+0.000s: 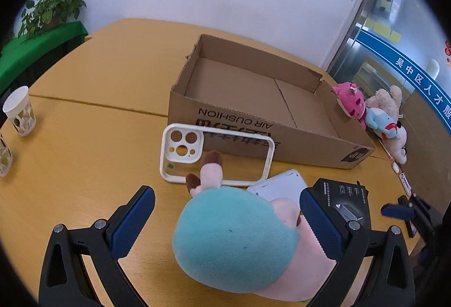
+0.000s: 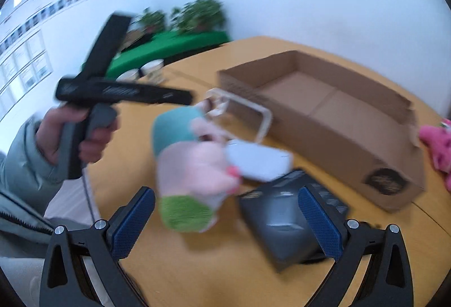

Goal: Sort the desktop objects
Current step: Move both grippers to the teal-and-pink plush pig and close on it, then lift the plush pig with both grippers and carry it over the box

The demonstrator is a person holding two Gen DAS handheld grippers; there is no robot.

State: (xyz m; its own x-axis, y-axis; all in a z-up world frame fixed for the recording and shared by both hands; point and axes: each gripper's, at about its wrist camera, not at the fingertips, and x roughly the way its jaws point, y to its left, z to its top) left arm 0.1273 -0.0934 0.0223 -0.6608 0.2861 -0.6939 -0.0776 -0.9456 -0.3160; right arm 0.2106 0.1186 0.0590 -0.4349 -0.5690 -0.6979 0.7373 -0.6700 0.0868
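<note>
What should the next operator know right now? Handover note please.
Left gripper: open, straddling the teal-and-pink plush toy, not closed on it.
Right gripper: open, empty, above the black box.
Cardboard box: nothing inside it.
On the table in front of it: phone case, white device, black box, plush toy. More plush toys lie past the box's right end.
Done: nothing sorted. Left: everything.

Both grippers share one build: black angular frames with silver screws, and fingers (image 1: 324, 225) faced in blue dimpled pads. The person's sleeve (image 2: 25, 163), at nine o'clock, is pale grey-green padded jacket fabric with a zip.
</note>
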